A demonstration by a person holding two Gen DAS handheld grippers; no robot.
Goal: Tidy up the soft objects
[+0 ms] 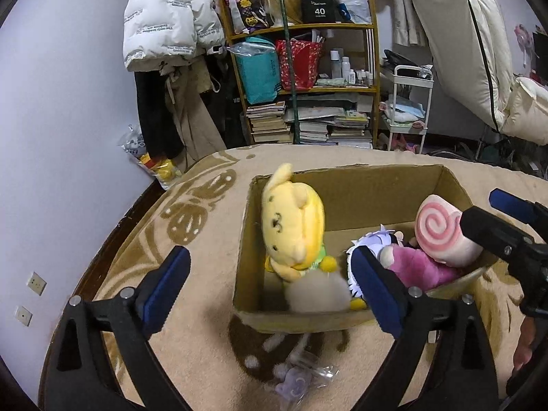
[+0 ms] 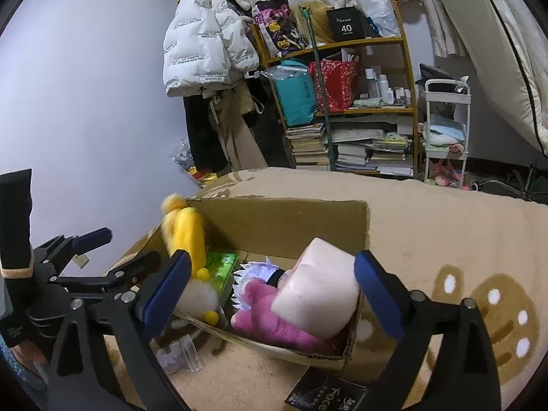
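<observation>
Two grippers hover over a box (image 1: 301, 318) on the bed (image 1: 205, 308) near its left edge: left gripper (image 1: 270, 287) and right gripper (image 2: 272, 294), both spread wide, holding nothing. Inside the box: yellow plush (image 1: 291, 226) at left, purple plush (image 2: 270, 318) and pink roll (image 2: 315, 294) at right.

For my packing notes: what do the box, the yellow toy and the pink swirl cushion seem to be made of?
Box: brown corrugated cardboard, matte, with rough torn edges.
Yellow toy: short plush fabric, fuzzy, with a stitched face.
Pink swirl cushion: smooth soft fabric, probably stuffed; its surface looks slightly glossy.
</observation>
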